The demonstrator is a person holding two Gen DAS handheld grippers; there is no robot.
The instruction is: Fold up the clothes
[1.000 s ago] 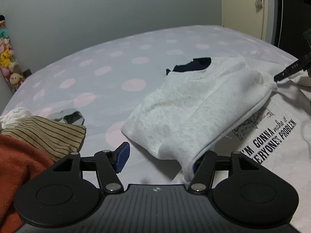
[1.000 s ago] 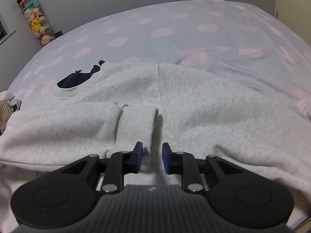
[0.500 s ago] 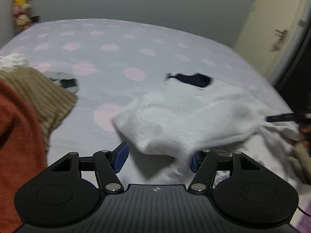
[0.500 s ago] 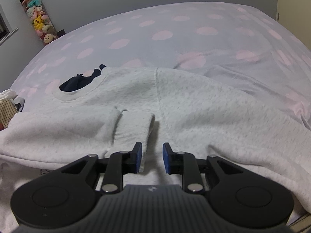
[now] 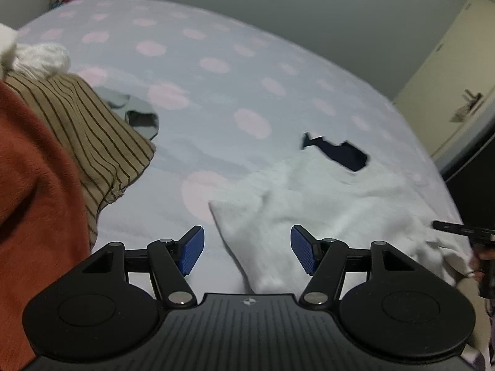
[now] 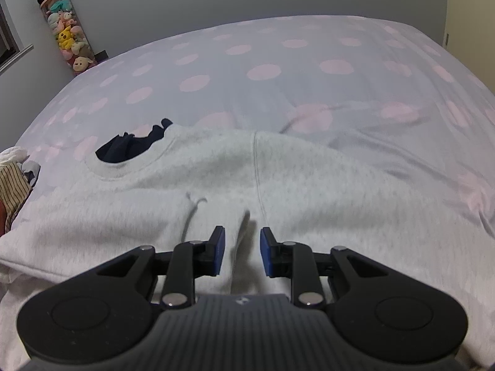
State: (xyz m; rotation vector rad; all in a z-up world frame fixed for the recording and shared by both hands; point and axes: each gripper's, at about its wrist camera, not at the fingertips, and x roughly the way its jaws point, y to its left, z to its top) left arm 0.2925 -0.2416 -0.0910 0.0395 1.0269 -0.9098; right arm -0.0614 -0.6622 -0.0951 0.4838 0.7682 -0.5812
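A light grey sweatshirt [image 5: 324, 204] lies on the polka-dot bed, its dark navy collar lining [image 5: 343, 153] showing at the neck. My left gripper [image 5: 246, 252] is open, and a corner of the sweatshirt lies between its blue pads without being clamped. In the right wrist view the sweatshirt [image 6: 309, 185] fills the foreground. My right gripper [image 6: 240, 255] stands partly open over a folded sleeve, with a ridge of fabric in the gap between its pads. The right gripper's tip [image 5: 458, 228] shows at the sweatshirt's far right edge.
A heap of clothes lies at the left: a rust-orange fleece [image 5: 34, 191], a tan striped garment [image 5: 92, 130] and white fluffy fabric [image 5: 40, 57]. A tube of plush toys [image 6: 68, 37] stands by the wall. A cream door [image 5: 458, 92] is at the right.
My left gripper has swung left and come lower, so the heap of clothes now fills more of its view. My right gripper has moved forward over the sleeve cuff, its gap unchanged.
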